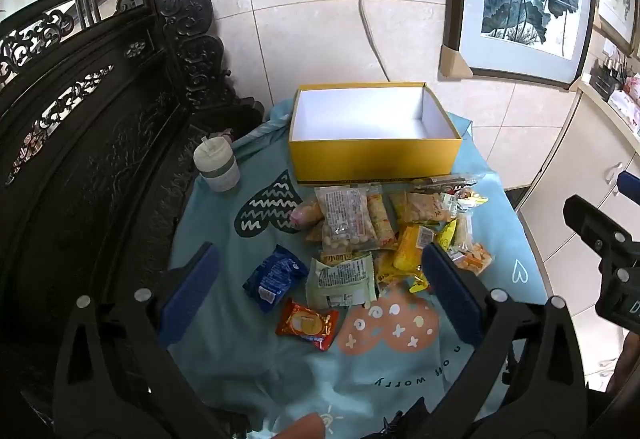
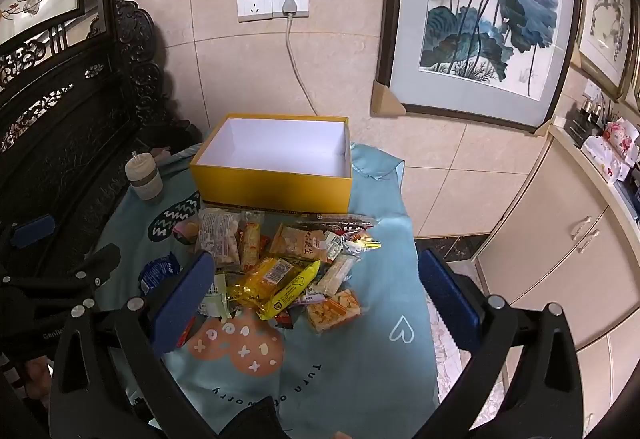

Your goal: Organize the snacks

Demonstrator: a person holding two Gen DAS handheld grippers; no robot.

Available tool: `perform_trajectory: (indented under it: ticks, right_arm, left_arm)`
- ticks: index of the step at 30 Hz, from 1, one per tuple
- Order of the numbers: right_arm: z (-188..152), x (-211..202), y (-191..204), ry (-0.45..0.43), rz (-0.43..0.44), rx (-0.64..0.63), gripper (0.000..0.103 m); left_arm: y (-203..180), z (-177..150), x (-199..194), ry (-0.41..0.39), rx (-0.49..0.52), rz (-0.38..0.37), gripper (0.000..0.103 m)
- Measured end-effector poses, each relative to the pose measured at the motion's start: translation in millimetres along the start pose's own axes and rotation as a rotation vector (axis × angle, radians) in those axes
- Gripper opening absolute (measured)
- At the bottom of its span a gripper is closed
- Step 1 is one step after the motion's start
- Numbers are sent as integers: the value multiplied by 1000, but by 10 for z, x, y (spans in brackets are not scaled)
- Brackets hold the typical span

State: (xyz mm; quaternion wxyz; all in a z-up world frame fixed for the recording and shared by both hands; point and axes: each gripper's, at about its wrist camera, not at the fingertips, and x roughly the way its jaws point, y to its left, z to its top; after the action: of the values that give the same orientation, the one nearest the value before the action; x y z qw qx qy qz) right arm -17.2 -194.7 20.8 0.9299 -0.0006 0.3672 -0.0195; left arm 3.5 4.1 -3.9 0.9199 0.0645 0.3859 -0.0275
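Left gripper (image 1: pixel 320 287) hovering over the bench (image 1: pixel 224 367), fingers (image 1: pixel 191 289) spread wide, gripping nothing. Right gripper (image 2: pixel 314 299) likewise, fingers (image 2: pixel 182 301) wide apart and empty. Snack pile (image 2: pixel 280 259) heaped just in front of the open yellow box (image 2: pixel 272 179), whose white inside shows bare. Blue packet (image 1: pixel 274 277), green packet (image 1: pixel 342 279) and red packet (image 1: pixel 306 323) lying in front of the pile, away from the box. In the right wrist view, green and red packets mostly hidden behind a finger. Packet print too small to read. Lidded cup (image 1: pixel 216 165) left of the box. Bench edges hidden under the blue cloth (image 2: pixel 360 359).
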Motion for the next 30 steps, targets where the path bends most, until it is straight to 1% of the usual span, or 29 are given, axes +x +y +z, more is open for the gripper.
perform_trajectory:
  ticks: [6, 12, 20, 21, 30]
  right_arm:
    - [37, -94, -17, 1, 0, -1, 102]
    - [-16, 19, 35, 0, 3, -2, 102]
    - [-41, -15, 78, -2, 3, -6, 102]
    - [-39, -76, 89, -5, 4, -9, 102]
    - [-51, -81, 94, -4, 2, -17, 102]
  left_arm:
    - [11, -22, 40, 1, -5, 1, 101]
    - [11, -16, 24, -1, -19, 1, 101]
    - [28, -32, 6, -2, -26, -1, 101]
    - [28, -36, 4, -3, -27, -2, 101]
    - [47, -54, -10, -2, -27, -3, 101]
